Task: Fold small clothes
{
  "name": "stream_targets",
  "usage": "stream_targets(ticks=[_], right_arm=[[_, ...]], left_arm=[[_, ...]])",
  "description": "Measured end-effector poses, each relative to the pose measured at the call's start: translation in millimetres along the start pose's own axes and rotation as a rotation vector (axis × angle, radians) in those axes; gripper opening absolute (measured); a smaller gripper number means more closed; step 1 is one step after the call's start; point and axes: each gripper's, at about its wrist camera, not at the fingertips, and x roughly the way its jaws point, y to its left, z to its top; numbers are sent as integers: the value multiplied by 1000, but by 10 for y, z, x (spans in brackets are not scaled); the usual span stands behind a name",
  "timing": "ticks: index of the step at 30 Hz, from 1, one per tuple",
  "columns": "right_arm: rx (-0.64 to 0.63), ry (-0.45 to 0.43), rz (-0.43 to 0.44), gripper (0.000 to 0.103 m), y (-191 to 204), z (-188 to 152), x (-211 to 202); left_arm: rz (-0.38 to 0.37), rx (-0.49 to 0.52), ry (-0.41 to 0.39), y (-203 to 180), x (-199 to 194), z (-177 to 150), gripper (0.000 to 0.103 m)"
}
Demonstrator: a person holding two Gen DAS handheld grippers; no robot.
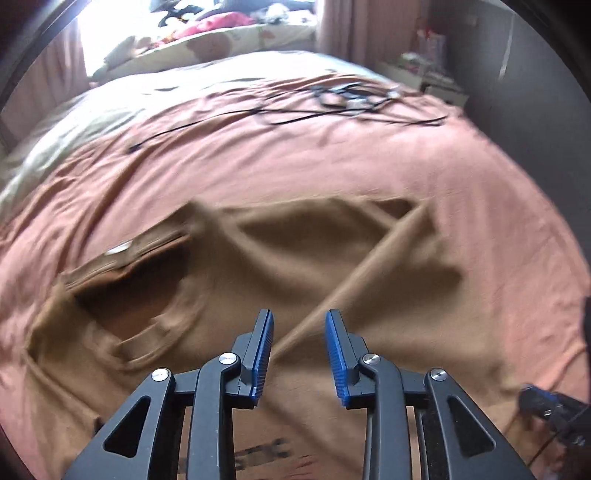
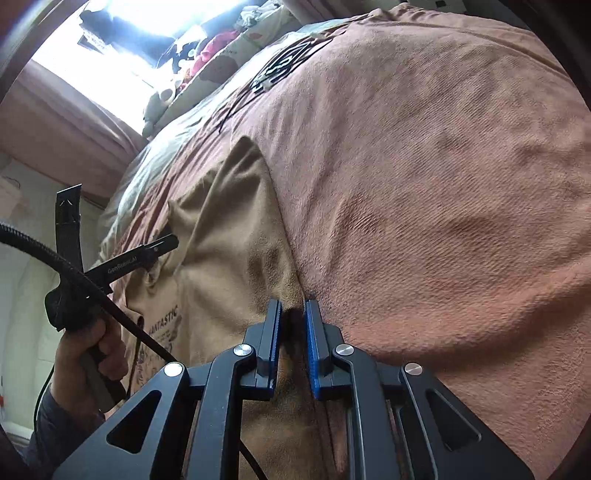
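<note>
In the left wrist view, pale cream bedding point(image 1: 55, 147) shows at the far left edge of the bed, and beyond it a bright window point(image 1: 122, 22) with a heap of red and dark clothes point(image 1: 214, 22) on the patterned pillow end. A pink-brown bedspread point(image 1: 461, 184) covers most of the bed. Black cables point(image 1: 332, 99) lie tangled across its far part, well apart from the garment. At the right edge stands a dark wardrobe front point(image 1: 535, 74).

The tan T-shirt point(image 1: 295, 240) lies spread on the bedspread in front of the left gripper point(image 1: 299, 321). Its neck opening point(image 1: 129, 295) sits to the left, with a small white label just beside the collar. A raised ridge of cloth runs diagonally from between the blue pads up to the right. The picture is blurred, so finer creases cannot be made out. The left gripper's jaws stand apart with nothing between them.

In the right wrist view, a hand point(image 2: 88, 354) at the left holds the other gripper's handle, a black cable crossing in front of it. The shirt's printed front, reading "FANTASTIC", lies just right of that. The right gripper point(image 2: 293, 310) has its jaws drawn close together over the shirt's right edge, where tan cloth meets the bedspread; a dark fold sits between them, but whether it is pinched I cannot tell.
</note>
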Motion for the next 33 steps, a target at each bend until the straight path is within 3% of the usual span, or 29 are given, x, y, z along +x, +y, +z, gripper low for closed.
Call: stream_targets(ticks=[8, 16, 17, 19, 21, 27, 29, 33], right_arm=[[55, -59, -16, 16, -252, 4, -255], [51, -79, -45, 18, -154, 5, -287], [54, -81, -51, 22, -159, 5, -283], [59, -88, -63, 47, -168, -20, -285], [56, -89, -66, 50, -142, -38, -297], [37, -78, -38, 51, -26, -46, -320], [32, -71, -38, 59, -10, -54, -333], [10, -79, -27, 63, 75, -60, -432]], left_arm=[[-107, 79, 15, -517, 275, 105, 31], [-53, 89, 3, -774, 579, 280, 31], [-46, 74, 2, -771, 609, 323, 31], [-23, 67, 0, -794, 639, 393, 31], [-10, 61, 3, -797, 643, 447, 31], [-54, 30, -10, -700, 314, 389, 31], [-63, 18, -1, -623, 159, 316, 31], [-71, -9, 2, -445, -199, 111, 33]])
